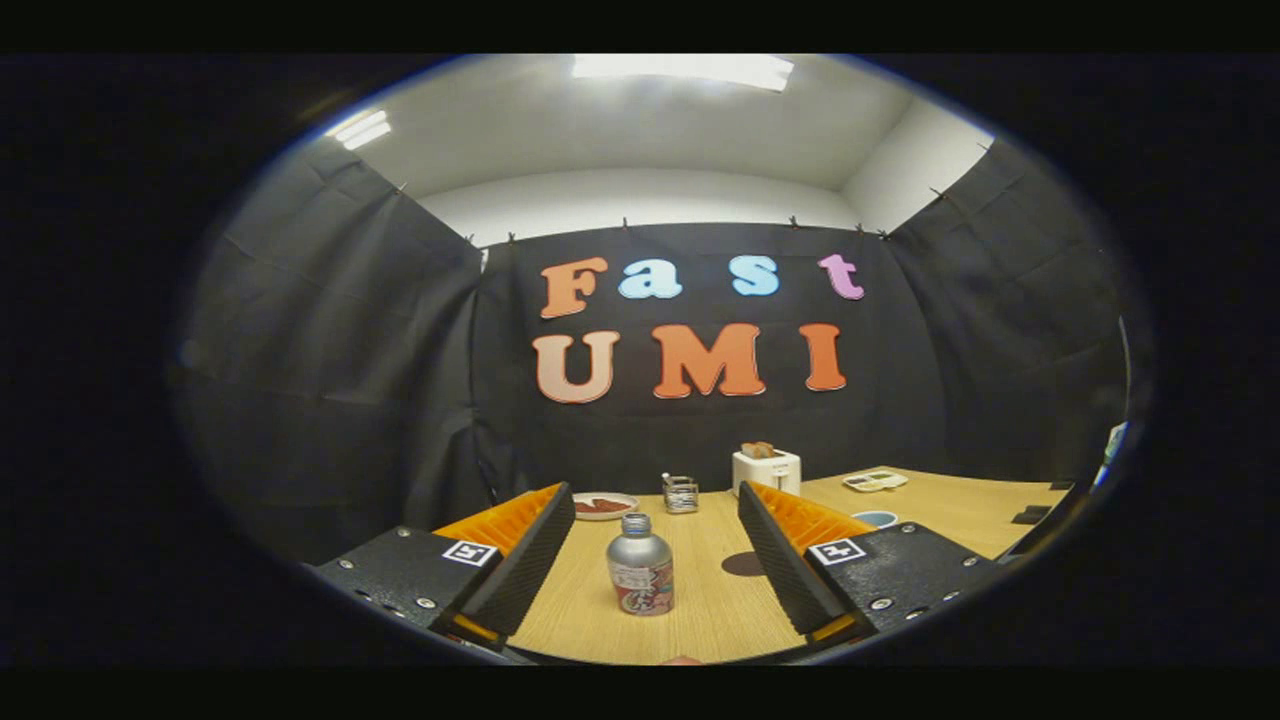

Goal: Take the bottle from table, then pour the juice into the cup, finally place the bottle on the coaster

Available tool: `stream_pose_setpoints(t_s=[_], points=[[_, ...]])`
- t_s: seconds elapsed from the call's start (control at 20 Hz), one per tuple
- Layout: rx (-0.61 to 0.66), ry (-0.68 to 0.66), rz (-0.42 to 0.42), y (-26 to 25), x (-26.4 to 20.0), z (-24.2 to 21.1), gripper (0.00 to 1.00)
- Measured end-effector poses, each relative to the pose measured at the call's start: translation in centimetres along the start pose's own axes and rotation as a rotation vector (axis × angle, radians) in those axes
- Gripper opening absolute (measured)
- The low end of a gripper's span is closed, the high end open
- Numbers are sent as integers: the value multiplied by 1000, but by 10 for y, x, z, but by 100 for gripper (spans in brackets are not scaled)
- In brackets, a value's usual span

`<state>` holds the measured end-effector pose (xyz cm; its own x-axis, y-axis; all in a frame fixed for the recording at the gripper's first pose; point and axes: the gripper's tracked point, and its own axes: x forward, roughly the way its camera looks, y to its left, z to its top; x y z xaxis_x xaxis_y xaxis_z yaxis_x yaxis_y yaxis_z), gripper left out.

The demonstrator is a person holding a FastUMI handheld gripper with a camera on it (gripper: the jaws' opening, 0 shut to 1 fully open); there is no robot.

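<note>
The gripper (656, 500) is spread wide, its two black, ribbed fingers with orange backs standing well apart and touching nothing.

Beyond the left finger (520, 555), a plate (604, 505) with something reddish on it sits toward the far edge of the wooden table (700, 610).

Between the fingers stands the bottle (640, 565), upright on the table and clear of both pads, a little nearer the left one. It is a short, silver metal bottle with rounded shoulders and a narrow threaded neck; whether a cap is on it is hard to tell. A label of red, white and dark print wraps its lower half.

Farther back, near the wall, is a small metal rack (680, 493). Just ahead and to the right of the bottle, a dark round coaster (743, 564) lies flat on the table, beside the right finger (785, 565). Behind it stands a white toaster (767, 470) with bread in its slots. The rim of a blue cup (876, 519) peeks over the right finger. Farther right, a flat white tray (875, 481) lies on the table.
</note>
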<state>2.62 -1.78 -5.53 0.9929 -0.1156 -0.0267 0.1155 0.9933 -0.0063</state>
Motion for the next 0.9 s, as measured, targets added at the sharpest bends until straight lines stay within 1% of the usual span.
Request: stream_pose_setpoints(t_s=[0.15, 0.25, 0.4, 0.55, 0.6, 0.75, 0.9], points=[[-1, 33, 1, 6, 11, -29, 97], [0, 97, -13, 2, 22, -59, 97], [4, 153, 38, 18, 34, -87, 97], [-49, 220, 32, 19, 44, -112, 97], [-44, 256, 30, 19, 45, -123, 97], [-1, 290, 46, 26, 49, -132, 97], [-7, 321, 41, 24, 57, -144, 97]])
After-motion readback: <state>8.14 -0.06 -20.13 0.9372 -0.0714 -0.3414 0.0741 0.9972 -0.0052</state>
